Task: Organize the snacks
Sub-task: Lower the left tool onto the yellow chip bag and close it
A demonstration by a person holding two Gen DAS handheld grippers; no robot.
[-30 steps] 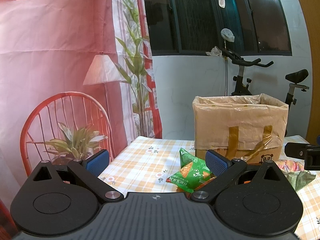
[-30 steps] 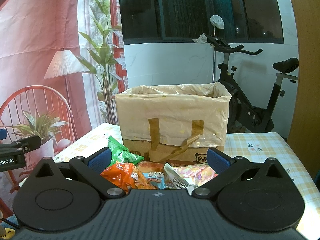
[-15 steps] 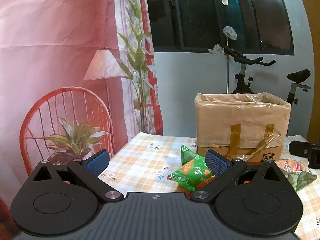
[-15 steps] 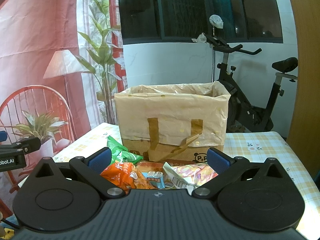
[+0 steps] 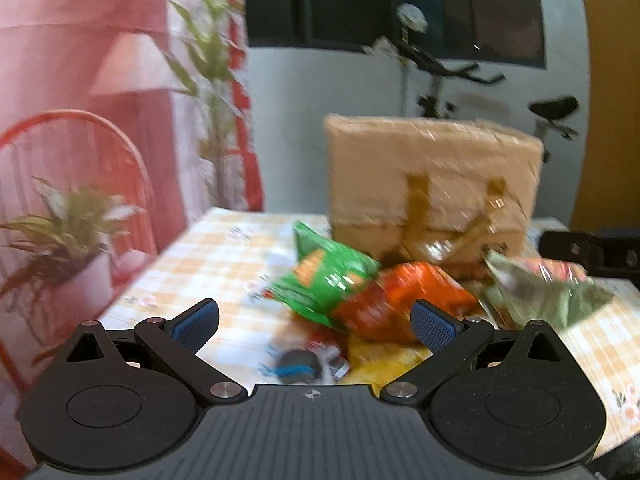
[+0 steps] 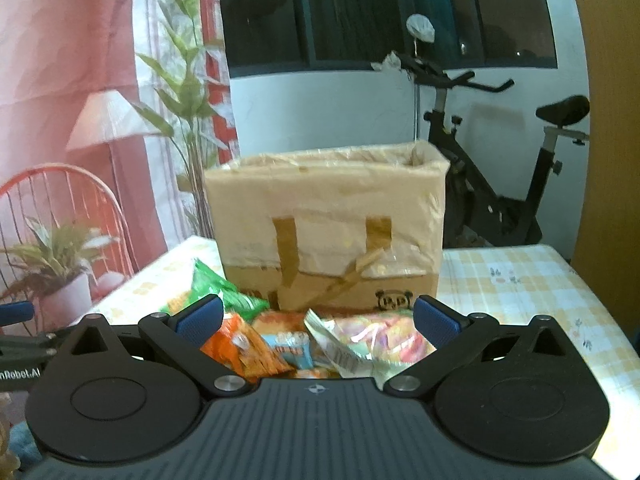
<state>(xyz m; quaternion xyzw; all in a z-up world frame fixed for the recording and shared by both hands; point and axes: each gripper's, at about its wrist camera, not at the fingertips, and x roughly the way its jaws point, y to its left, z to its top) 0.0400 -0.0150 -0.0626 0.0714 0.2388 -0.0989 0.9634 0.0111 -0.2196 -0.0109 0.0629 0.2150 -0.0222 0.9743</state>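
Task barely begun: snack packets [image 6: 304,344] lie heaped at six o'clock of the plastic-lined cardboard box [image 6: 324,232], left gripper [image 5: 316,326] and right gripper [image 6: 318,320] both spread, holding nothing.

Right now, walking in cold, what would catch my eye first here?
Probably the heap of bright snack packets on the checked tablecloth, green, orange and pink, lying just ahead of both open grippers. Right behind them stands a tall taped cardboard box lined with plastic, and an exercise bike against the white wall.
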